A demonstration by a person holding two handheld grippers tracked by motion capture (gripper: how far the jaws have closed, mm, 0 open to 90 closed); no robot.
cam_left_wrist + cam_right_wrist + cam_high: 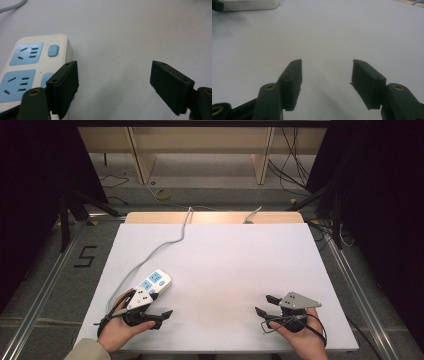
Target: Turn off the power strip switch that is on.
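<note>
One table (225, 270), one power strip (152, 283) near its front left corner — two blue sockets show, the strip's near end hidden behind the left gripper (159, 307). Two grippers: the left, just beside the strip, gapes empty; the right gripper (265, 305), well apart from the strip, stands open too — nothing between.

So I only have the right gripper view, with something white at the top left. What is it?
Observer: A power strip, white with blue sockets, on the left of the table.
Operator: Are the left tongs gripping it?
Observer: No. The left tongs are open with nothing between them; one jaw sits by the strip's edge.
Operator: Where does its lead go?
Observer: The grey cable runs off the table's far edge.
</note>
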